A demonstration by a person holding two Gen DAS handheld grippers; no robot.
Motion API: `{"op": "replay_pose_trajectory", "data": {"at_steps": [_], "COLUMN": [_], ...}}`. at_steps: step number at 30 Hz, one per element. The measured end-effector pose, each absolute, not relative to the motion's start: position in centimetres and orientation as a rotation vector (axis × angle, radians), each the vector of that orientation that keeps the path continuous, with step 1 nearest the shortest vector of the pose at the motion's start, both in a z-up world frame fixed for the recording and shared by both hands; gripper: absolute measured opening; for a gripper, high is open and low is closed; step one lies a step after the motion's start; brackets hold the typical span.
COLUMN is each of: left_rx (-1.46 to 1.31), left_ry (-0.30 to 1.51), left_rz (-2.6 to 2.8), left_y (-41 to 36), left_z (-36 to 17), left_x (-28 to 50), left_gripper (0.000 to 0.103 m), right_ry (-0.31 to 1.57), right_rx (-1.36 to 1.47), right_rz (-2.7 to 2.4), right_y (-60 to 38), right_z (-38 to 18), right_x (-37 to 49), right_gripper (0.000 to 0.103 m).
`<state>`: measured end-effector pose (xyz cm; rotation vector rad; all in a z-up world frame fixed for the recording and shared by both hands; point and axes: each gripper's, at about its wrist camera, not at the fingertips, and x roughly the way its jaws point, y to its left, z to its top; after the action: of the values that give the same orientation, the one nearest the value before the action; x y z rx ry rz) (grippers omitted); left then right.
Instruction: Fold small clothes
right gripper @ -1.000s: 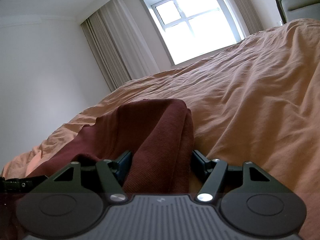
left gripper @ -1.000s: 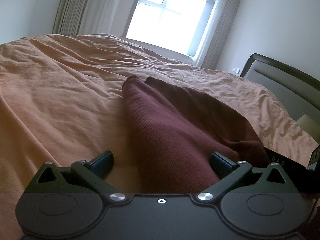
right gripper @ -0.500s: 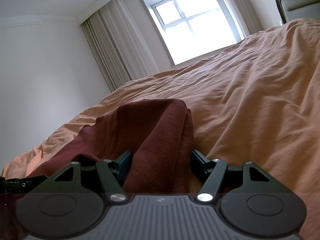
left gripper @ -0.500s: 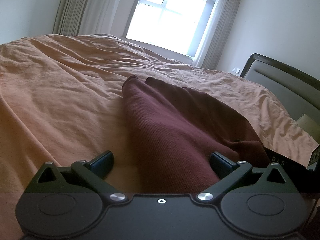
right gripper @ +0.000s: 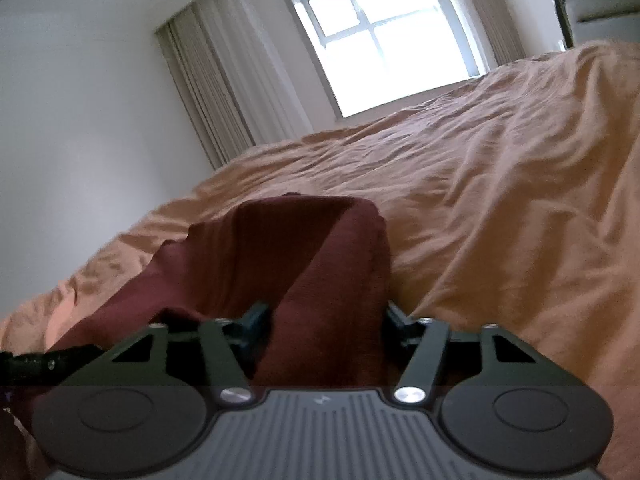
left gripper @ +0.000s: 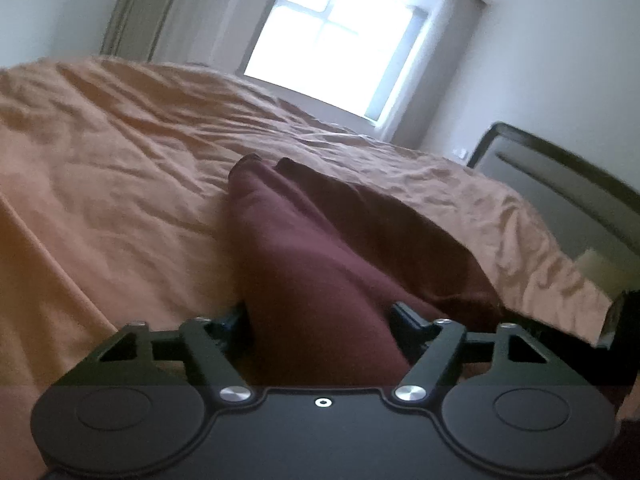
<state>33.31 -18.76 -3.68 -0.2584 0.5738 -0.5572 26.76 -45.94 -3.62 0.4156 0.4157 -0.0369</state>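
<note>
A maroon knit garment point(left gripper: 320, 248) lies bunched on an orange bedspread point(left gripper: 112, 184), running away from the camera. My left gripper point(left gripper: 318, 312) is shut on its near end, and thick cloth fills the gap between the fingers. In the right wrist view the same maroon garment point(right gripper: 320, 248) rises as a folded ridge, with my right gripper point(right gripper: 324, 312) shut on its near edge. The fingertips of both grippers are partly hidden by cloth. The frames are a little blurred.
The orange bedspread point(right gripper: 500, 200) stretches wide on all sides. A dark headboard point(left gripper: 560, 184) and a pale pillow point(left gripper: 600, 268) are at the right. A bright window point(right gripper: 384, 40) and curtains point(right gripper: 212, 96) stand behind the bed.
My left gripper's fingers have come together from wide open onto the garment. Both cameras have shifted, with the bed lower in view. The right gripper keeps its hold.
</note>
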Motion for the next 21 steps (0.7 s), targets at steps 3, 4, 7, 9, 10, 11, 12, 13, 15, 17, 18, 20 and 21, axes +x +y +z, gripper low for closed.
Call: {"op": "replay_pose_trajectory", "data": {"at_steps": [3,4,7,9,10,11,12,13,15,17,18,20,21], "left_rx": [-0.312,-0.311,-0.331,-0.328,-0.323,-0.318,-0.316,-0.314,-0.317,-0.337,-0.343,-0.333,-0.322], "left_ry": [0.636,0.660,0.694,0.694,0.688,0.682,0.676,0.671,0.669,0.660,0.649,0.612,0.590], "left_rz": [-0.545,-0.541,-0.555,-0.568,-0.574,-0.578,-0.580,-0.579,-0.567,-0.547,-0.538,-0.522,-0.515], "left_y": [-18.2,-18.1,-17.6,-17.3,-17.2,-17.0,-16.8,-16.5,-15.7,-14.3,-13.6,-12.4,-11.9], "left_z": [-2.9,-2.5,-1.7,-1.4,-1.2,-1.0,-0.7,-0.4,0.2,0.9,1.4,2.5,3.1], "left_x": [34.1,34.3,34.4,34.0,33.7,33.4,33.1,32.8,32.5,32.5,32.4,32.7,33.0], "left_gripper": [0.047,0.045,0.037,0.032,0.031,0.031,0.031,0.031,0.030,0.030,0.030,0.030,0.030], "right_ry": [0.436,0.438,0.413,0.383,0.364,0.348,0.332,0.318,0.302,0.292,0.283,0.259,0.245], "right_rx": [0.346,0.329,0.303,0.289,0.285,0.278,0.265,0.240,0.197,0.179,0.175,0.166,0.162], "right_rz": [-0.043,-0.048,-0.066,-0.076,-0.074,-0.067,-0.057,-0.047,-0.025,0.006,0.019,0.048,0.062], "right_y": [-44.4,-43.8,-42.2,-41.2,-40.6,-40.1,-39.5,-38.8,-37.6,-36.8,-36.4,-35.6,-35.3], "right_z": [-2.3,-1.9,-1.0,-0.7,-0.4,-0.1,0.3,0.8,1.8,2.8,3.2,4.0,4.4], "right_x": [27.1,27.1,26.6,25.9,25.6,25.2,25.0,24.8,24.8,25.1,25.3,25.9,26.3], "right_gripper": [0.037,0.035,0.028,0.021,0.020,0.019,0.019,0.018,0.018,0.018,0.018,0.018,0.018]}}
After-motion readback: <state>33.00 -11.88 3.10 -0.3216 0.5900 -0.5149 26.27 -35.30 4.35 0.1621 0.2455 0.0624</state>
